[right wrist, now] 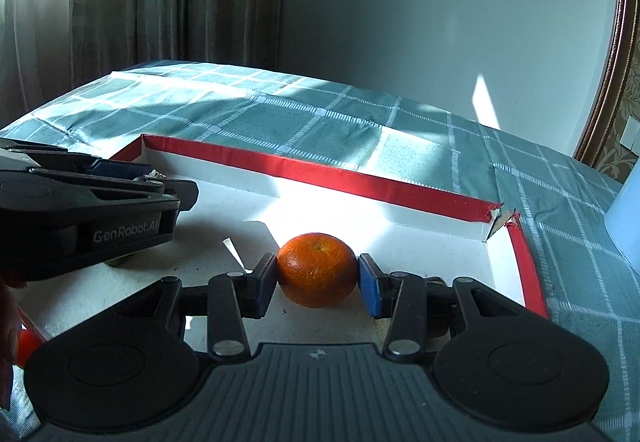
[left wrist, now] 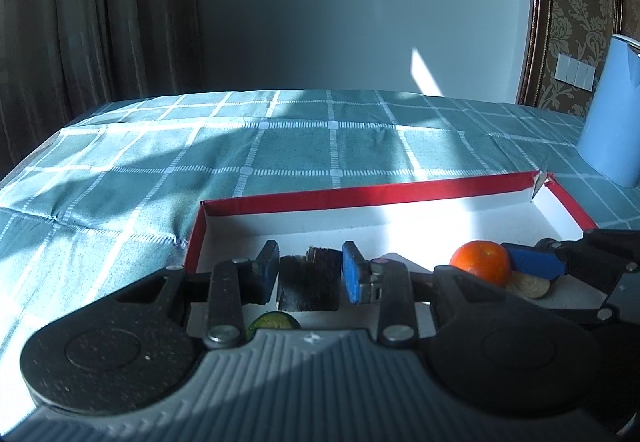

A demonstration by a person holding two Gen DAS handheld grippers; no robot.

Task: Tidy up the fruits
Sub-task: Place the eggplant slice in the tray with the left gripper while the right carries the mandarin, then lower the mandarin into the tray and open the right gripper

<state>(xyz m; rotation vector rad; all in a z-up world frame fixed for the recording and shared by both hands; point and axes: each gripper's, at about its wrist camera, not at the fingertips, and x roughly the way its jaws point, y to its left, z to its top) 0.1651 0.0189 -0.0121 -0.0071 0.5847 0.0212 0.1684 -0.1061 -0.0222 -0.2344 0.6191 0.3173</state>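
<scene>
A shallow box with red rim [left wrist: 360, 193] [right wrist: 320, 169] and white floor lies on the checked tablecloth. My right gripper [right wrist: 317, 278] is shut on an orange [right wrist: 317, 269] just above the box floor; in the left wrist view the orange [left wrist: 481, 261] shows at the right with one blue finger [left wrist: 532, 262] against it. My left gripper [left wrist: 309, 272] holds a dark brown object [left wrist: 308, 282] between its blue pads over the box's left part. A green fruit [left wrist: 273, 321] lies under it, mostly hidden. A pale round slice [left wrist: 528, 284] lies beneath the orange.
A light blue kettle [left wrist: 612, 133] stands on the table right of the box. The box's far right corner [right wrist: 500, 217] is torn open. Curtains and a wall stand behind the table. The left gripper's body [right wrist: 80, 217] sits at the left of the right wrist view.
</scene>
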